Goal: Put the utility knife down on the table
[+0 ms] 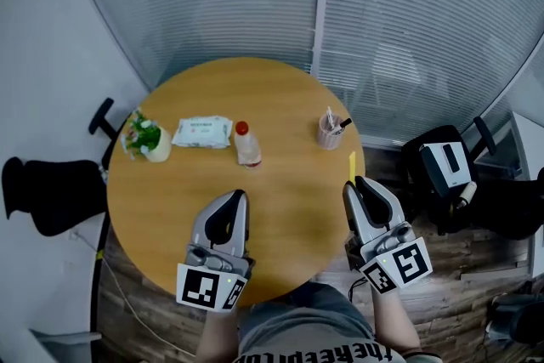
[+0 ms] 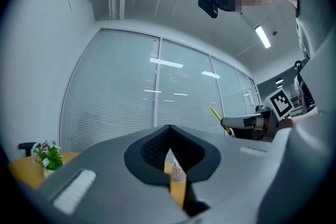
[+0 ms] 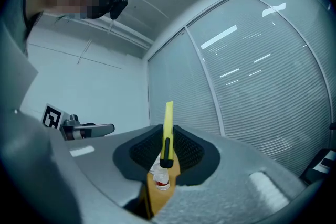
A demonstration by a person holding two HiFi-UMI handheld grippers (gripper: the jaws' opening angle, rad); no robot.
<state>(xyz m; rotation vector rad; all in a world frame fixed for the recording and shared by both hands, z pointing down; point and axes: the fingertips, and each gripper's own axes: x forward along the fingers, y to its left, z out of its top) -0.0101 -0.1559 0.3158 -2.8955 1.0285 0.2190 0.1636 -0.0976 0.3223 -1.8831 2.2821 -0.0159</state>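
A yellow utility knife (image 1: 352, 165) with a black slider stands up from my right gripper (image 1: 354, 183), which is shut on it above the round wooden table's (image 1: 289, 208) right edge. In the right gripper view the knife (image 3: 167, 131) rises between the closed jaws, its black slider low down. My left gripper (image 1: 239, 196) hovers over the near middle of the table, shut with nothing between its jaws. From the left gripper view the knife (image 2: 216, 115) shows as a thin yellow strip at the right.
On the table stand a small potted plant (image 1: 146, 137), a pack of wipes (image 1: 202, 132), a red-capped bottle (image 1: 246, 144) and a pen cup (image 1: 330, 131). Black chairs (image 1: 51, 193) flank the table, one (image 1: 446, 170) at the right. Blinds cover the glass wall behind.
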